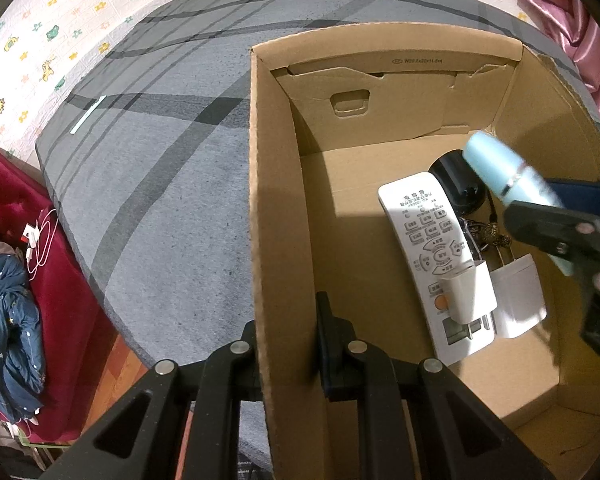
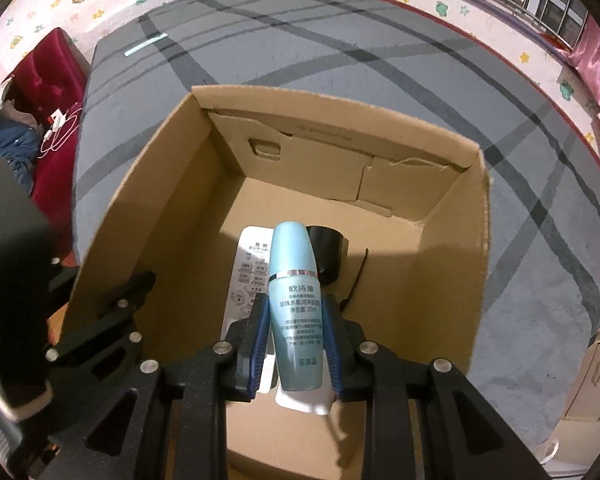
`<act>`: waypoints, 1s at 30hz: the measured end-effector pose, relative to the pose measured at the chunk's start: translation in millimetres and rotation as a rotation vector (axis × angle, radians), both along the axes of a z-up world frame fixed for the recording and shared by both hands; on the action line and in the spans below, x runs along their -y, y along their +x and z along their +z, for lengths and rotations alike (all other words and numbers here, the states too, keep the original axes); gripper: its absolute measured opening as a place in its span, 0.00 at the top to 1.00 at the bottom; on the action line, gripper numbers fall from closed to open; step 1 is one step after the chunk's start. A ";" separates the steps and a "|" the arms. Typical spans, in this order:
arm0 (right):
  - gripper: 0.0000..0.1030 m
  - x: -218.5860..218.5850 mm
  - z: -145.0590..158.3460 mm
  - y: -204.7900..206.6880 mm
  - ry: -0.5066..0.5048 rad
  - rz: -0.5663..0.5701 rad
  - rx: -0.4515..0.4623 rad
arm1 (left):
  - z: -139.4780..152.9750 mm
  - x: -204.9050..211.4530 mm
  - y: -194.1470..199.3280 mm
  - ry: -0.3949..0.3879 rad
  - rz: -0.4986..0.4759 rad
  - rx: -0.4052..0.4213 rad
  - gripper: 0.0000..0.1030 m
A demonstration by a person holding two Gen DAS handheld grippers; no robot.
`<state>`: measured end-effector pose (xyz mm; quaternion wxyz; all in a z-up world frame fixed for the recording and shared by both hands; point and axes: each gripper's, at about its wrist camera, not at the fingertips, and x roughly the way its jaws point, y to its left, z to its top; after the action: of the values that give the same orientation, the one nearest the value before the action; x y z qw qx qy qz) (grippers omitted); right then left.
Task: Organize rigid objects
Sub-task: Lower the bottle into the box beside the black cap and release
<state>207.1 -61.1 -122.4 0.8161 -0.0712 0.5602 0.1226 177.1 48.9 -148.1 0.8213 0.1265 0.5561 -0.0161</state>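
An open cardboard box (image 1: 278,168) stands on a grey striped cover. My left gripper (image 1: 286,320) is shut on the box's left wall, one finger outside and one inside; in the right wrist view it shows at the left (image 2: 100,312). My right gripper (image 2: 296,308) is shut on a light blue bottle (image 2: 296,320) and holds it over the inside of the box (image 2: 452,240). From the left wrist view the bottle (image 1: 496,164) hangs above a white remote (image 1: 420,224), a black round cap (image 1: 448,172), two white chargers (image 1: 516,300) and a keychain (image 1: 490,236) on the box floor.
The grey striped cover (image 1: 160,200) spreads around the box. A red seat (image 1: 60,280) with white cables and a blue garment (image 1: 4,320) lies to the left. Pink curtains (image 2: 596,80) hang at the right, and another cardboard box (image 2: 592,380) sits at the lower right.
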 end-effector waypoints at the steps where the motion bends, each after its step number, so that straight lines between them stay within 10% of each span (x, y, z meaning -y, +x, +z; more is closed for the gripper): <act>1: 0.74 0.3 -2.1 2.1 0.006 -0.004 -0.008 | 0.0 0.1 0.0 -0.001 0.000 0.000 0.84; 30: 0.65 2.0 2.6 4.2 0.037 -0.020 -0.004 | 0.9 1.5 -1.3 0.008 0.001 0.007 0.84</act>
<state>211.3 -63.1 -119.8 0.8174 -0.0504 0.5601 0.1250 175.9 47.4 -147.2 0.8226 0.1296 0.5534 -0.0133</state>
